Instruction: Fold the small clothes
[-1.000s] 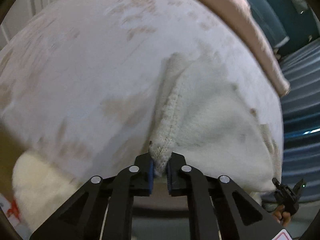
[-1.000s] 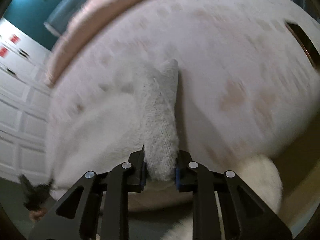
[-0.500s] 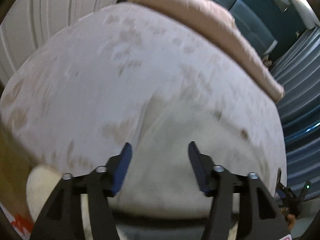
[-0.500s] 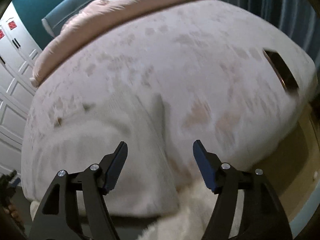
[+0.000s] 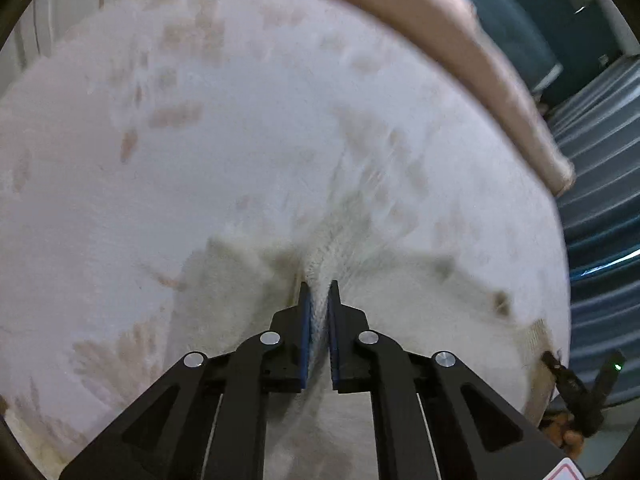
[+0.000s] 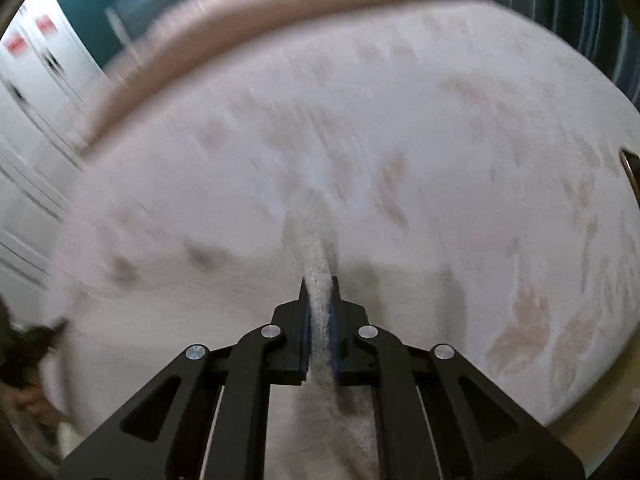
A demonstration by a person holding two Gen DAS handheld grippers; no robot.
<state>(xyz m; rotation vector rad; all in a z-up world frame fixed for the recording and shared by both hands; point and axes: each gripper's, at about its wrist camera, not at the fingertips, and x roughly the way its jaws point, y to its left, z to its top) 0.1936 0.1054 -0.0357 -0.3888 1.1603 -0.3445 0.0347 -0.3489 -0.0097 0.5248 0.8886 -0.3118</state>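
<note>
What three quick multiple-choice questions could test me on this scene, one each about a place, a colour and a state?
1. Where does the white knit garment lie?
A. on the patterned bedspread
B. on a wooden floor
C. in a basket

2. What colour is the long pillow at the far edge of the bed?
A. green
B. pink
C. black

3. How is the left claw now?
A. wide open above the bed
B. shut on a fold of the garment
C. shut on the pillow

Answers:
1 A, the knit spreads flat over the spotted cover.
2 B, the roll along the bed's far edge is dusty pink.
3 B, knit fabric is pinched between its blue pads; the right claw grips the same way.
</note>
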